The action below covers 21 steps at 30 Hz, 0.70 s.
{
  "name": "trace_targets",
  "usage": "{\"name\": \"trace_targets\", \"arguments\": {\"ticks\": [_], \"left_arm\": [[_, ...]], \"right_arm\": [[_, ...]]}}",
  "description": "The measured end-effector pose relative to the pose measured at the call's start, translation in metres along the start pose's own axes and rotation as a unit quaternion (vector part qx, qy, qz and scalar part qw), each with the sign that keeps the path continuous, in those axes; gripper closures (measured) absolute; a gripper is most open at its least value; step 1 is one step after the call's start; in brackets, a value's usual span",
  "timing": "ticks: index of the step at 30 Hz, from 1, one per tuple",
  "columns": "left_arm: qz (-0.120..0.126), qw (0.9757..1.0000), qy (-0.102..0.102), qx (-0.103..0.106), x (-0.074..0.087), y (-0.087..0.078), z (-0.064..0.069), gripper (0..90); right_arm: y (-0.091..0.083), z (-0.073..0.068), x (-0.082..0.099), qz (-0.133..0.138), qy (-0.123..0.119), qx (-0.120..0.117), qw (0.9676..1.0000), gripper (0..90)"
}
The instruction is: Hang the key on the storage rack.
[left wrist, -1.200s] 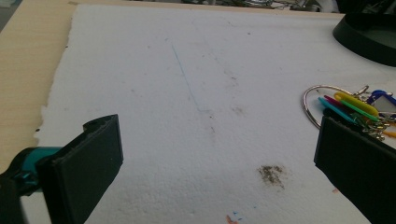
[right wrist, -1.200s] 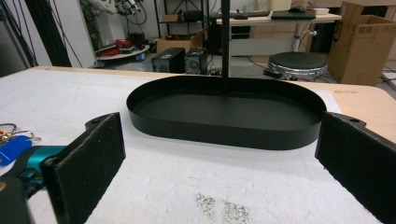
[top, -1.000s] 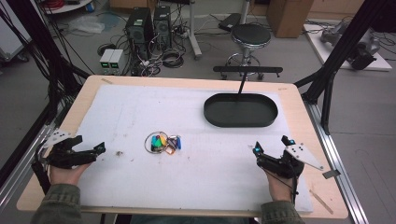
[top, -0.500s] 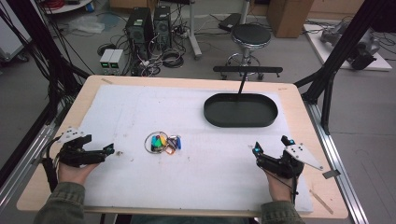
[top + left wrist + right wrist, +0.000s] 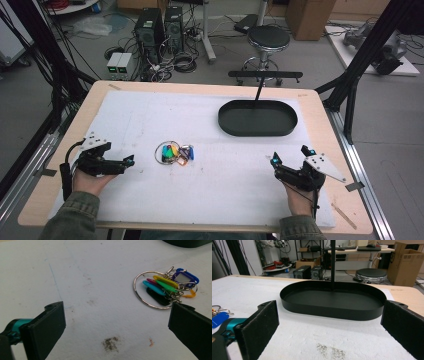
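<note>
The left gripper [image 5: 127, 161], jaws spread wide and empty, points at the steel key ring of coloured plastic tags [image 5: 174, 152], which lies just ahead and toward its right jaw, flat on the white table mat [image 5: 220, 190]; the right gripper [image 5: 290, 161], equally open, sits well apart, so the left is nearer; its own view faces the black oval metal tray [image 5: 332, 300], while the left gripper view resolves each tag [image 5: 160, 285].
</note>
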State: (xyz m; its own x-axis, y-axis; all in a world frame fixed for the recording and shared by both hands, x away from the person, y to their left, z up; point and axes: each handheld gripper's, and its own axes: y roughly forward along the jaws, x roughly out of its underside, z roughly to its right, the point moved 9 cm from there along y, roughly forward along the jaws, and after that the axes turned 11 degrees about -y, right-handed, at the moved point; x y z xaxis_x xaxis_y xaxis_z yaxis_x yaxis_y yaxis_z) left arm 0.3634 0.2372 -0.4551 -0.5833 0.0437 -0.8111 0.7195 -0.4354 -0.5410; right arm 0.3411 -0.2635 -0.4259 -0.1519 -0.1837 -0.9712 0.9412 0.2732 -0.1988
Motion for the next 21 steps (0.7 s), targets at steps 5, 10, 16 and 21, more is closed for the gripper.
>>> {"name": "trace_targets", "arguments": {"ticks": [5, 10, 16, 21], "left_arm": [[-0.007, 0.9999, 0.007, 0.010, -0.002, 0.007, 0.008, 1.7], [-0.019, 0.9996, 0.015, 0.017, 0.000, 0.016, 0.017, 1.7], [-0.024, 0.9992, 0.015, 0.029, 0.000, 0.026, 0.027, 1.7], [-0.037, 0.9985, 0.018, 0.037, 0.002, 0.034, 0.034, 1.7]], "right_arm": [[0.000, 0.000, 0.000, -0.002, 0.001, 0.000, 1.0000, 0.5], [0.001, 0.000, 0.001, -0.002, 0.000, 0.001, 1.0000, 0.5], [0.001, 0.000, 0.000, -0.002, -0.004, 0.000, 1.0000, 0.5], [0.001, -0.001, 0.001, -0.003, -0.005, -0.001, 1.0000, 0.5]]}}
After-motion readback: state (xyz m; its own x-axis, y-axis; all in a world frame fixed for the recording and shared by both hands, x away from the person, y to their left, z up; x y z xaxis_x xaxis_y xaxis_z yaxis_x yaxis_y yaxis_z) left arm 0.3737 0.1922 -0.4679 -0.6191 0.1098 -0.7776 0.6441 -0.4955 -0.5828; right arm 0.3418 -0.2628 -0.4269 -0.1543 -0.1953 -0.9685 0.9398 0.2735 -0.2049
